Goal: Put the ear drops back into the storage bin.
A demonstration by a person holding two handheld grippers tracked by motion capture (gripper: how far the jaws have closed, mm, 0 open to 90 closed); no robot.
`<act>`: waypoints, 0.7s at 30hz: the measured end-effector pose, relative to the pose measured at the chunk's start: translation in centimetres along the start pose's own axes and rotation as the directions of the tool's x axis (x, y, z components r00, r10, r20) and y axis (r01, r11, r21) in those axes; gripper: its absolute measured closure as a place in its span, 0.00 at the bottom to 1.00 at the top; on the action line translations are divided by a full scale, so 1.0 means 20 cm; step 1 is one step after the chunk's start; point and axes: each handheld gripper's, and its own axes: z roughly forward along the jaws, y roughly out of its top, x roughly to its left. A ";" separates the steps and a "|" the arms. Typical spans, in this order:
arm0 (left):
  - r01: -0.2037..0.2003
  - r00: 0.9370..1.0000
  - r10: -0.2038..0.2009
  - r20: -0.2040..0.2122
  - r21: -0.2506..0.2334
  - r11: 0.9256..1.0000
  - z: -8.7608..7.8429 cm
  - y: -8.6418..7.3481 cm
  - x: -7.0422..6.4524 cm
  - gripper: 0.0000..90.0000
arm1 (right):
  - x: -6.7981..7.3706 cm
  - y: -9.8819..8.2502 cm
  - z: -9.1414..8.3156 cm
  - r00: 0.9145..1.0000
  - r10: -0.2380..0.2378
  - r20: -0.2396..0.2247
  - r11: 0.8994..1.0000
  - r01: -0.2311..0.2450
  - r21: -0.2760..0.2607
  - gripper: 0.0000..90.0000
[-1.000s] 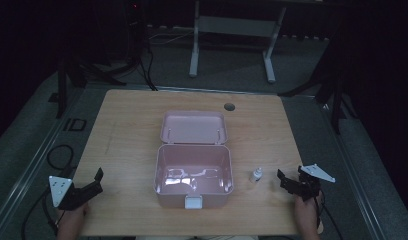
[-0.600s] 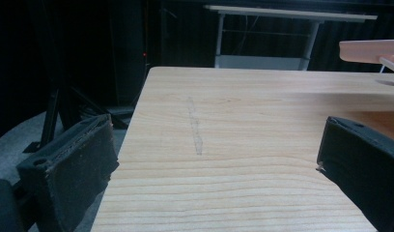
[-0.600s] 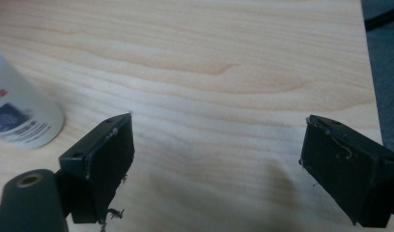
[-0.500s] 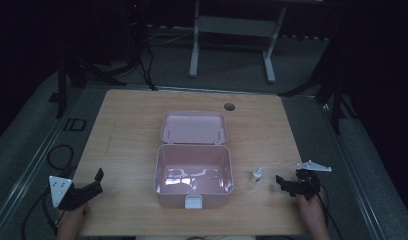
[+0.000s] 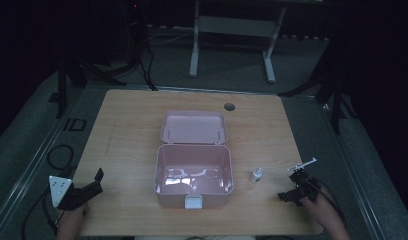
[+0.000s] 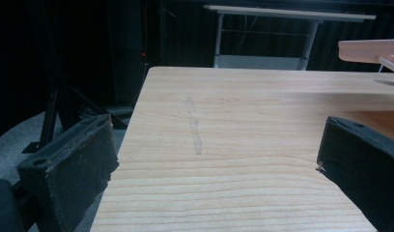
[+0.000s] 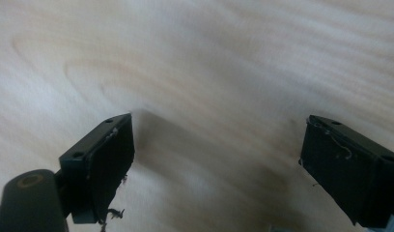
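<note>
A: The pink box (image 5: 194, 172) is sitting in the middle of the desk (image 5: 127, 130), lid thrown back toward twelve o'clock, its cavity looking empty and glossy, with a pale latch tab at its six o'clock edge.

B: And the small white bottle (image 5: 255, 175)?

A: It is standing upright just beside the box, at the box's three o'clock, apart from the wall and not touching it. It is pale, with a narrower cap, too small to read any label.

B: Which step is in hand, would you say?

A: I am judging it as the approach. The right tool (image 5: 293, 191) is hovering near the desk's four o'clock corner, near the bottle but not on it. In the right gripper view its jaws are standing wide apart over bare wood, gripping nothing.

B: The left tool (image 5: 90, 187)?

A: It is waiting at the desk's eight o'clock corner, well apart from the box, jaws likewise spread and empty.

B: So the next move?

A: Probably the right tool is needing to swing toward ten o'clock, straddle the bottle squarely and close gently, since something that slim looks easy to topple.
</note>
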 end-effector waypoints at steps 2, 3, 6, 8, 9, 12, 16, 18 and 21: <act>0.001 1.000 -0.001 0.000 0.000 1.000 0.00 0.00 0.00 0.01 | 0.00 0.00 0.00 0.999 -0.023 -0.025 0.999 0.024 0.039 0.14; 0.001 1.000 -0.001 -0.001 0.000 1.000 0.00 0.00 0.00 0.01 | 0.01 0.00 -0.01 0.998 -0.048 -0.032 0.997 0.049 0.052 0.14; 0.001 1.000 -0.001 -0.002 0.002 1.000 0.00 0.00 0.00 0.01 | 0.01 0.00 -0.01 0.993 -0.112 -0.045 0.989 0.116 0.097 0.14; 0.002 1.000 -0.002 -0.001 0.003 1.000 0.00 0.00 0.00 0.01 | 0.02 0.01 -0.02 0.985 -0.162 -0.060 0.977 0.169 0.132 0.14; 0.002 1.000 -0.002 -0.001 0.004 1.000 0.00 0.00 0.00 0.01 | 0.02 0.01 -0.03 0.982 -0.175 -0.068 0.973 0.183 0.141 0.14; 0.002 1.000 -0.002 -0.001 0.003 1.000 0.00 0.00 0.00 0.01 | 0.03 0.02 -0.05 0.965 -0.242 -0.104 0.952 0.257 0.168 0.14; 0.002 1.000 -0.002 0.000 0.003 1.000 0.00 0.00 0.00 0.01 | 0.06 0.04 -0.07 0.939 -0.295 -0.175 0.913 0.331 0.239 0.15; 0.003 1.000 -0.003 0.000 0.003 1.000 0.00 0.00 0.00 0.00 | 0.07 0.04 -0.07 0.925 -0.329 -0.191 0.891 0.371 0.261 0.15; 0.004 1.000 -0.004 0.001 0.002 1.000 0.00 0.00 0.00 0.01 | 0.09 0.06 -0.08 0.911 -0.353 -0.213 0.877 0.402 0.265 0.15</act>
